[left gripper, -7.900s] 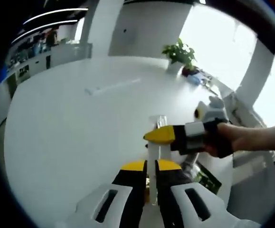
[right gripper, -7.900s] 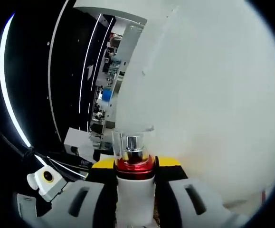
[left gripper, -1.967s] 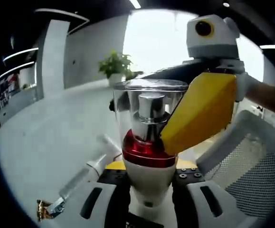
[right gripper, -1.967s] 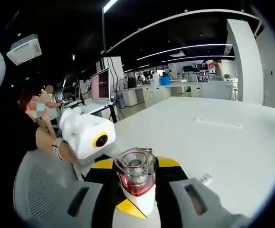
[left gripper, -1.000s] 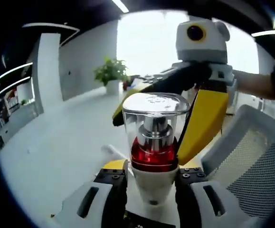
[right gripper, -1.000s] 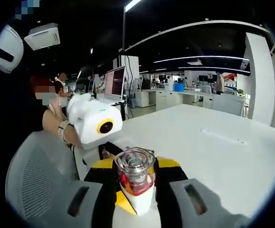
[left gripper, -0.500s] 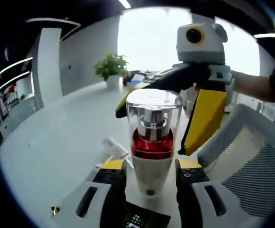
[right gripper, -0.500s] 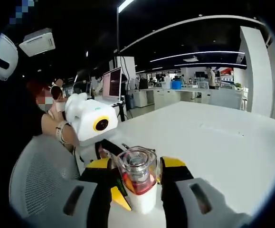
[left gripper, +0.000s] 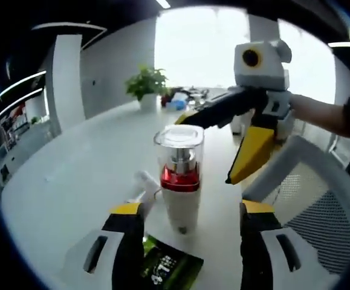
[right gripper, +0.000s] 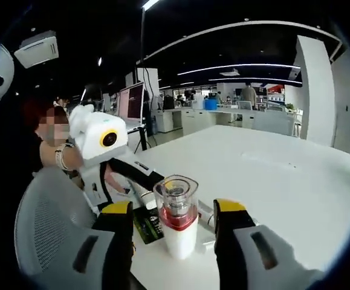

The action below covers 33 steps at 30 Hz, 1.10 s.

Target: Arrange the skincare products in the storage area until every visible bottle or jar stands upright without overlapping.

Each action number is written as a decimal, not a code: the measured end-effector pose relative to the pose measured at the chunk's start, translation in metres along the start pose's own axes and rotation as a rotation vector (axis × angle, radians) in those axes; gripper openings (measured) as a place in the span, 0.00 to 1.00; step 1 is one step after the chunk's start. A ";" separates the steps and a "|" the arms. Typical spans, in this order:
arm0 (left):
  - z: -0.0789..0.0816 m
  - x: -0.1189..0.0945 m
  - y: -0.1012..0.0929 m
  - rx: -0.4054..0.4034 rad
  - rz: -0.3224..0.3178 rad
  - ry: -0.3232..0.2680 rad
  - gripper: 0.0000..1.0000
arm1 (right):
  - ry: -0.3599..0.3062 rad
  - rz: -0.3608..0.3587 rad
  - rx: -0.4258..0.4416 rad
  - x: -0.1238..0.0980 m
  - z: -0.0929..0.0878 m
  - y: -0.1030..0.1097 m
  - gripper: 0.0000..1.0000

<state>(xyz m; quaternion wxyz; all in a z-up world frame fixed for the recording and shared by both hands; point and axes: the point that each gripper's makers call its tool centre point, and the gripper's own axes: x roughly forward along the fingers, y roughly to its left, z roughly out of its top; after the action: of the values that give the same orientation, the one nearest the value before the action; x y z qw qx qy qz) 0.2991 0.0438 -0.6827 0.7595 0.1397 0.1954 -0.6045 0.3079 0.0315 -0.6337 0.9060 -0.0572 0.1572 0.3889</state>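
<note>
A wide white table [left gripper: 72, 175] runs under both grippers in an open office, with a potted plant [left gripper: 145, 84] at its far edge before a bright window in the left gripper view. In the right gripper view, desks with monitors [right gripper: 130, 99] stand beyond the table under long ceiling light strips [right gripper: 241, 65], and a white pillar [right gripper: 311, 84] rises at the far right. A grey mesh chair back [right gripper: 48, 217] sits at the table's near edge, and a seated person [right gripper: 51, 145] is behind it.

A bottle [left gripper: 180, 175] with a white body, red collar and clear cap stands upright on the table. In the left gripper view it is just ahead of the left gripper [left gripper: 191, 211], centred between the tips; the yellow-tipped jaws are spread wide and stand clear of it on both sides. A small white tube [left gripper: 147, 181] lies on the table just behind the bottle to the left, and a dark green packet [left gripper: 171, 266] lies flat between the jaws, nearer the camera.

In the right gripper view the same bottle [right gripper: 178, 220] stands between the tips of the right gripper [right gripper: 173, 211], whose jaws are also parted and not touching it. The dark packet [right gripper: 145, 223] lies just left of the bottle, beside the left jaw.
</note>
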 end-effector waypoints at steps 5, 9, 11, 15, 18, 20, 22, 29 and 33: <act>-0.006 -0.020 0.003 -0.031 0.057 0.013 0.73 | 0.064 -0.012 0.000 -0.002 -0.008 0.005 0.67; -0.009 -0.039 0.004 -0.080 0.081 0.006 0.81 | 0.134 -0.043 -0.033 -0.003 -0.018 0.009 0.74; -0.011 -0.048 0.003 -0.107 0.098 -0.007 0.87 | 0.134 -0.042 -0.033 -0.003 -0.017 0.015 0.80; -0.017 -0.065 0.002 -0.129 0.132 0.001 0.93 | 0.151 -0.079 -0.058 -0.005 -0.016 0.016 0.86; -0.018 -0.079 0.003 -0.147 0.166 -0.009 0.96 | 0.156 -0.091 -0.053 -0.007 -0.017 0.017 0.92; -0.018 -0.089 0.002 -0.155 0.178 -0.025 0.96 | 0.160 -0.103 -0.048 -0.008 -0.018 0.017 0.97; -0.019 -0.098 0.004 -0.185 0.206 -0.037 0.97 | 0.163 -0.112 -0.040 -0.010 -0.018 0.018 0.99; -0.027 -0.130 0.008 -0.213 0.295 -0.057 0.97 | 0.157 -0.134 -0.063 -0.014 -0.015 0.017 0.99; -0.027 -0.148 0.012 -0.232 0.346 -0.082 0.97 | 0.142 -0.122 -0.060 -0.012 -0.013 0.022 1.00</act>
<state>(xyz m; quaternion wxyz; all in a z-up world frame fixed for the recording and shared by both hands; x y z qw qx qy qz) 0.2791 0.1869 -0.6381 0.8702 0.0580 0.2057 -0.4439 0.2809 0.0358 -0.6415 0.9125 -0.1210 0.2056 0.3323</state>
